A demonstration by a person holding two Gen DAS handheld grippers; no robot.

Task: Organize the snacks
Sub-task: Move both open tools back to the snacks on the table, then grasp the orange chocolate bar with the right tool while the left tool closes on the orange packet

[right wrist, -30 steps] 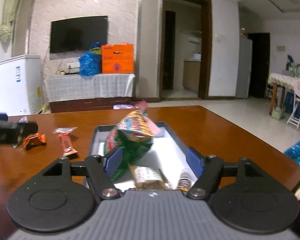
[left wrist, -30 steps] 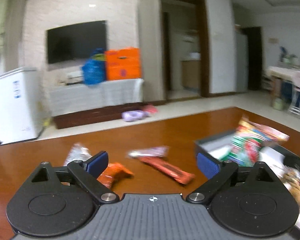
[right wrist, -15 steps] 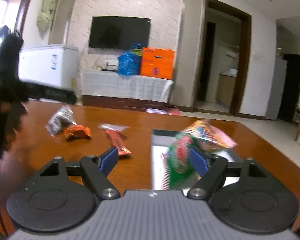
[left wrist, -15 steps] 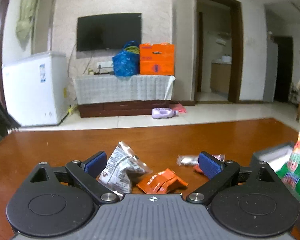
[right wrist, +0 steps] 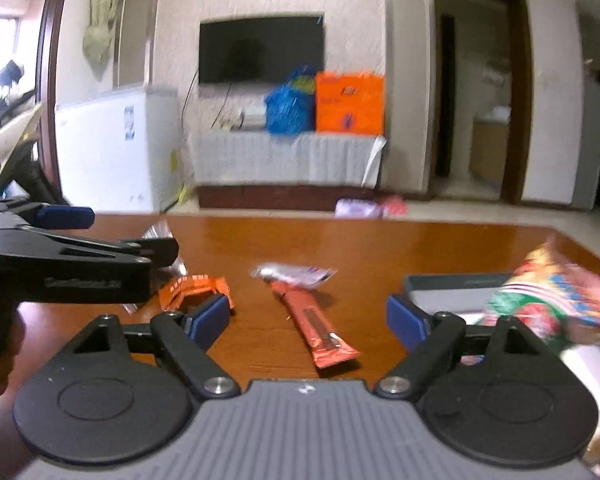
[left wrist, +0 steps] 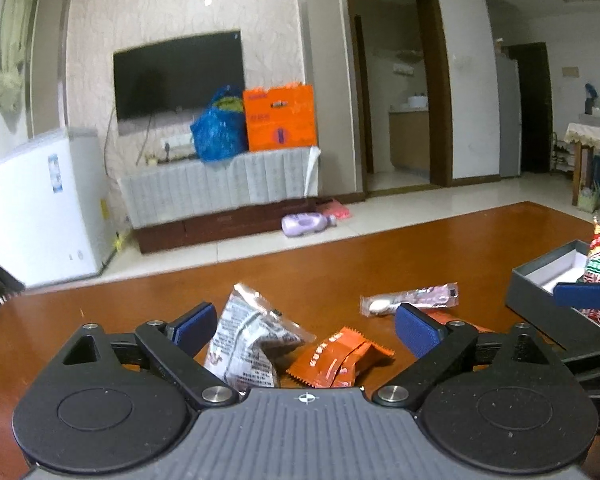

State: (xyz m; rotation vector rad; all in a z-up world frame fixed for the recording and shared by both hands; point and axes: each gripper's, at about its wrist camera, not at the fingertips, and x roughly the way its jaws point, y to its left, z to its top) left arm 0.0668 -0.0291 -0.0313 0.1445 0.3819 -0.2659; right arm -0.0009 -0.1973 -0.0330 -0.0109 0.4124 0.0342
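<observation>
The left gripper [left wrist: 306, 326] is held low over the glossy brown wooden table [left wrist: 440, 248] with its blue-padded fingers [left wrist: 192, 326] spread wide and nothing clamped; a crinkled silver foil snack packet [left wrist: 249, 340] and a small orange wrapped snack [left wrist: 336, 360] are seen lying between them, the silver one nearer the left finger. The right gripper [right wrist: 308, 316] is likewise spread, its jaws having just been opening, and a long red-orange snack bar [right wrist: 314, 326] lies on the table between its fingers, untouched. Beyond the bar's far end, a clear wrapped sweet [right wrist: 294, 274] is seen. Outside the right finger, a grey open box [right wrist: 456, 286] holds a green-and-red crisp bag [right wrist: 548, 304].
</observation>
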